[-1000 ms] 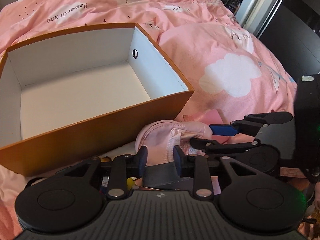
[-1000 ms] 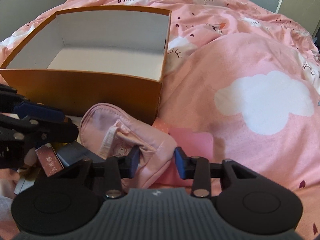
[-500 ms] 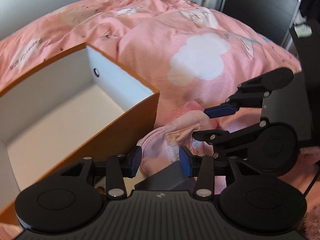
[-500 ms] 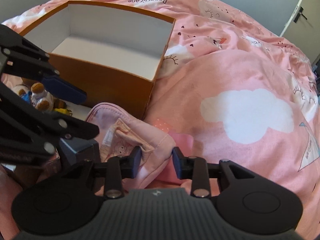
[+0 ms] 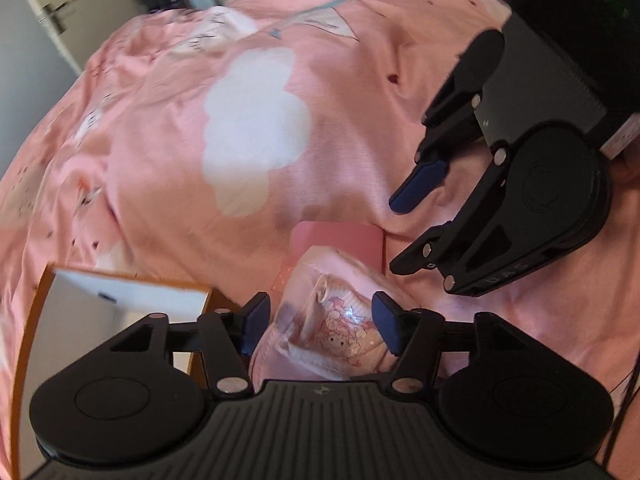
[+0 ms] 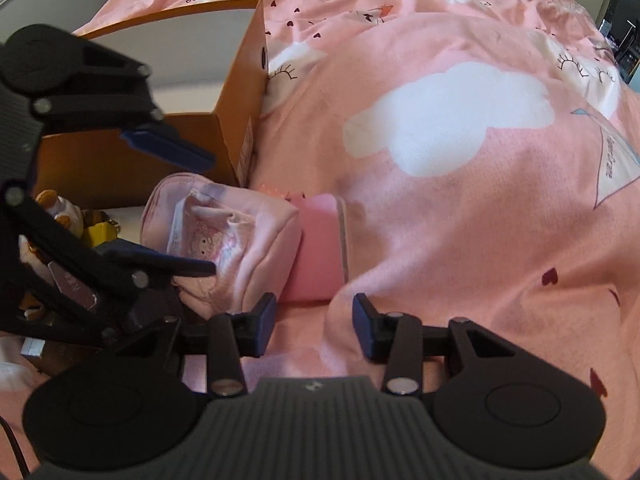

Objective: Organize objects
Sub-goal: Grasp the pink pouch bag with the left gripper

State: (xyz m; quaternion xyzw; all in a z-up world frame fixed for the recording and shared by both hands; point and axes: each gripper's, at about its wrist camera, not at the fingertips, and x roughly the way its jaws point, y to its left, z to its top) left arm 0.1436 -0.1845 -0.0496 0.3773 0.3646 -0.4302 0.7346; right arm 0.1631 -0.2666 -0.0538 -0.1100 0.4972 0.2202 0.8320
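I am opening the left gripper (image 5: 320, 326) around the pink pouch (image 5: 340, 320), pads not pressing. Right gripper (image 6: 314, 326) jaws are opening, empty. Pouch is lying on the duvet (image 6: 460, 200), orange box (image 6: 240, 120) at its 11 o'clock.

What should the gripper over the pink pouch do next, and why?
Probably ease the left gripper down a little so its opening jaws straddle the pink pouch, then close. The pouch lies between its fingers, but the pads do not press on it yet. The orange box stands open right beside it, a likely place for it. The right gripper, also opening, holds nothing.
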